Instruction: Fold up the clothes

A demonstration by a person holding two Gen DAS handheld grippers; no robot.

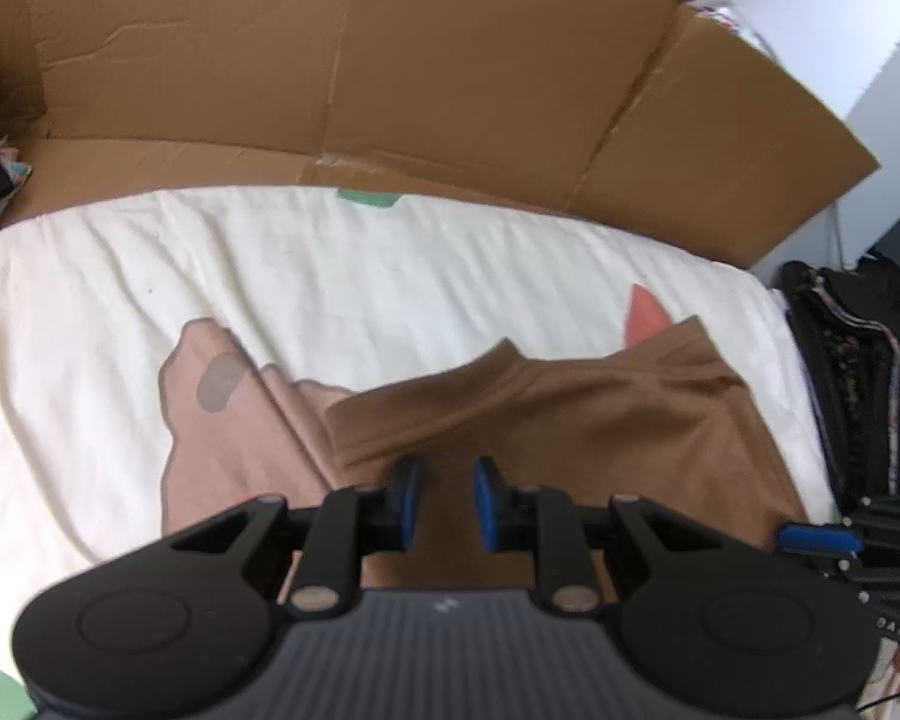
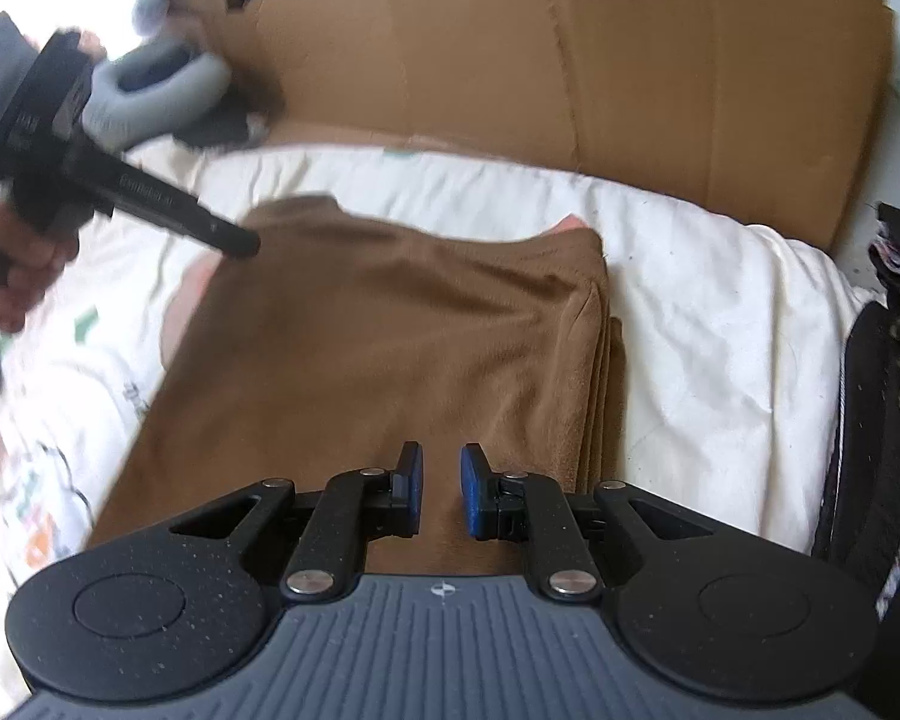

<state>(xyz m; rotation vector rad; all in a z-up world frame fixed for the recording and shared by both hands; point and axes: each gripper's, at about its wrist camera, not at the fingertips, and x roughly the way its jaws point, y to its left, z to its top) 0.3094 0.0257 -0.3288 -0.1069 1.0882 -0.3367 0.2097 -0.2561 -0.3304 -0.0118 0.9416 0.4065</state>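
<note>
The right tool point(image 2: 441, 495) hangs over a folded brown garment point(image 2: 390, 348) on the white bedsheet point(image 2: 720, 324), its 2 blue pads point(image 2: 471, 495) slightly apart, gripping nothing. Cardboard point(image 2: 570, 72) stands behind; the left tool point(image 2: 234, 240) reaches in.

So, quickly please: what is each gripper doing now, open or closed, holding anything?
Left gripper: jaws slightly apart, nothing between them, above the brown garment.
Right gripper: jaws slightly apart, empty, over the same garment.

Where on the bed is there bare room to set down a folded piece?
Bare sheet lies right of the brown garment, up to the black bag, and between garment and cardboard. The left side is crowded by the left gripper.
</note>
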